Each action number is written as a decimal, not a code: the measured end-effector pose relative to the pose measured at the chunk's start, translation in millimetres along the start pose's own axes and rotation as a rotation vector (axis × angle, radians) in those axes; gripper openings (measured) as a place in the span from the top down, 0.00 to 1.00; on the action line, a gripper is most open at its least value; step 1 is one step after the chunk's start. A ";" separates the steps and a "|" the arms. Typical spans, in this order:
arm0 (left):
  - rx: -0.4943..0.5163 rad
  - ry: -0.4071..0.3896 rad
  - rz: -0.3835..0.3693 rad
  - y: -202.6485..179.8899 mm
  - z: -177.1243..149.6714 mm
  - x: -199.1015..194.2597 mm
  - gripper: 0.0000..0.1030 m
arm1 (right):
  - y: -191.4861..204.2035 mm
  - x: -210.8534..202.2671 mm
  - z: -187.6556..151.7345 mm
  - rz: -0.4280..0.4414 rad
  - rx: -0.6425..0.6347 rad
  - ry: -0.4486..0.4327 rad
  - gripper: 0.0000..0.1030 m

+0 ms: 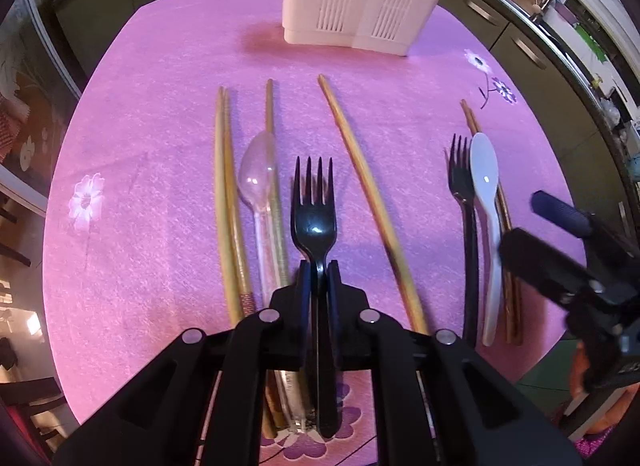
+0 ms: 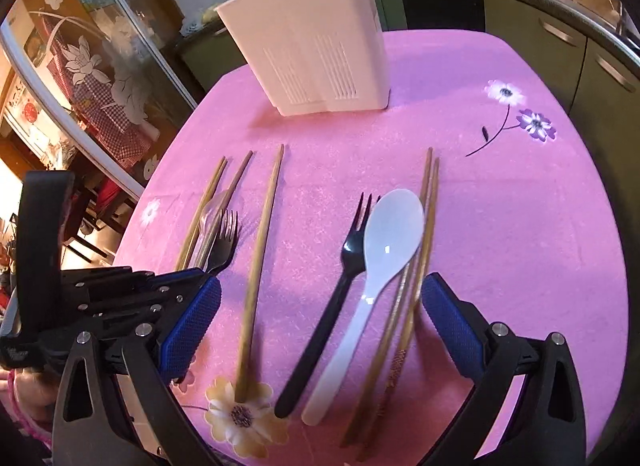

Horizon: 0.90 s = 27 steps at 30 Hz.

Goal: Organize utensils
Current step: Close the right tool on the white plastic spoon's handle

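Fork (image 1: 316, 221) btwn left fingers (image 1: 305, 286)

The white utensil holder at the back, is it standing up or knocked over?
Upright: the white utensil holder stands on its base on the pink tablecloth, open top up.

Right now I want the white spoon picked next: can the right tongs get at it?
Probably yes. The right tongs stand open straddling the white spoon, nothing above it; but the black fork and chopsticks lie tight beside it and may get caught.
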State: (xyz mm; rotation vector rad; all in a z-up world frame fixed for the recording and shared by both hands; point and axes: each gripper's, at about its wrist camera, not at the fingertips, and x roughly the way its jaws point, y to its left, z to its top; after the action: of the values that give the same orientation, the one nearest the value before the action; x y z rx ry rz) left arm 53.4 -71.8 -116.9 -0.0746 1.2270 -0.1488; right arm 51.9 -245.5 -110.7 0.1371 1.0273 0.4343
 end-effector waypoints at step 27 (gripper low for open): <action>0.019 -0.018 -0.036 3.8 0.3 2.8 0.92 | 6.2 44.7 -8.4 -0.286 -0.043 0.089 0.07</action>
State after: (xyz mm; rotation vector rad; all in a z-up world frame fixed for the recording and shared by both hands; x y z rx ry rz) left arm 54.8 -68.5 -119.9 -0.0814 1.2066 -0.1903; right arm 62.7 -222.2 -148.7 -0.0685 1.1051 0.2029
